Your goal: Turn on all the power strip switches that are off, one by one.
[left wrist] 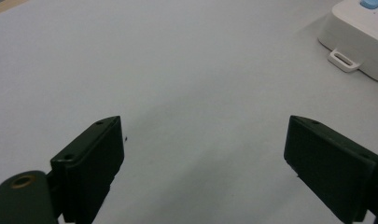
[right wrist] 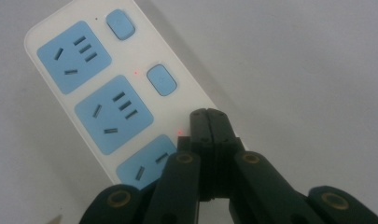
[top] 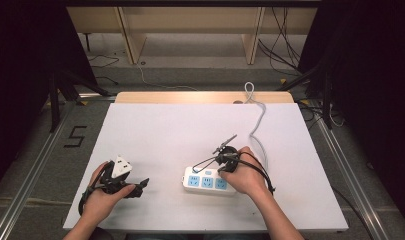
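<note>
Pressing point: right gripper (right wrist: 209,122), jaws pressed together, tips on the power strip (right wrist: 95,100) at its third switch, which they hide.
Left gripper (left wrist: 203,154): jaws spread with nothing between, low over the table (left wrist: 186,65).
Cut off: strip's third socket at 6 o'clock in the right gripper view.
Strip look: white, three blue sockets, blue switches, small red lights.
Strip place: table's near edge, 3 o'clock of the left gripper; grey cord (top: 260,120) runs toward 12.
</note>
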